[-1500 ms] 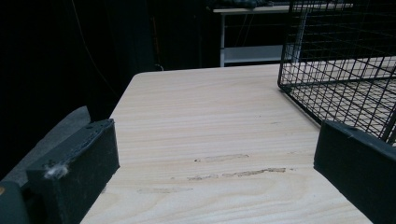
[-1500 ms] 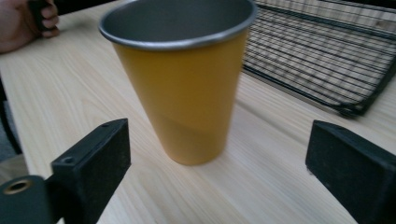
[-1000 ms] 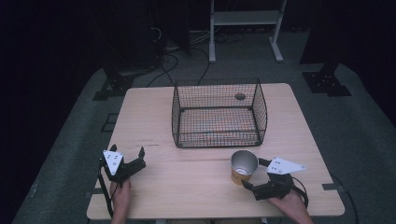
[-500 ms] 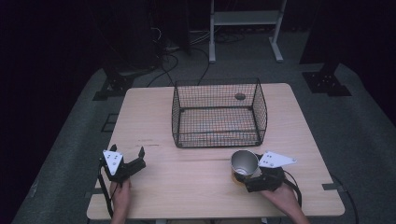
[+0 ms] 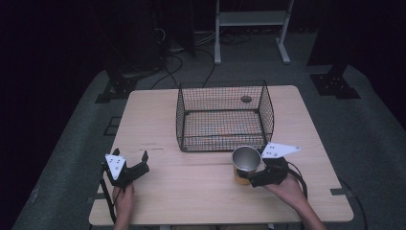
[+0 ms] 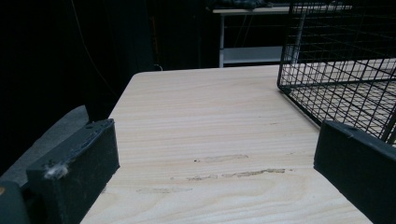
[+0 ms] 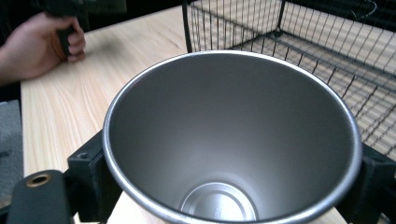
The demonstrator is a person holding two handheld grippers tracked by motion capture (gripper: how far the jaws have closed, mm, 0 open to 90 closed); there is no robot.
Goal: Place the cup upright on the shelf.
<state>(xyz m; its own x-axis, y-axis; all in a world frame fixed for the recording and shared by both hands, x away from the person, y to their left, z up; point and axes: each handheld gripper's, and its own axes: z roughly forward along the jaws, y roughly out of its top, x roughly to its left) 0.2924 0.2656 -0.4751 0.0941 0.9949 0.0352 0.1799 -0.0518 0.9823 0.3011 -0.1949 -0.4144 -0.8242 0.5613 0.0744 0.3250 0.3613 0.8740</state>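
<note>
Starting at the left: our left gripper [image 5: 136, 167] rests on the wooden table [image 5: 191, 189] near its front-left corner, jaws spread wide with nothing between them; in the left gripper view just bare wood grain lies between the two black jaws. Centre of the table: black wire basket [image 5: 224, 117], open top, looks empty from above, with a small dark round spot [image 5: 246, 99] on the table seen through its far side. Right of centre, just in front of the basket's near wall: steel cup [image 5: 246, 164], upright, mouth up, yellowish band at its base. Our right gripper [image 5: 249, 178] has its jaws on either side of the cup's lower body, closed onto the wall; the right gripper view looks straight down into the empty cup [image 7: 231, 140], a jaw pressed on each flank. Handling, as we judge it: thin-walled steel, light, stiff, smooth, so it could slip or rotate in the pads. We'd keep the hold low on the body across the full width, squeeze firmly and keep it level. Not fragile, but it would clang off the basket wire.
</note>
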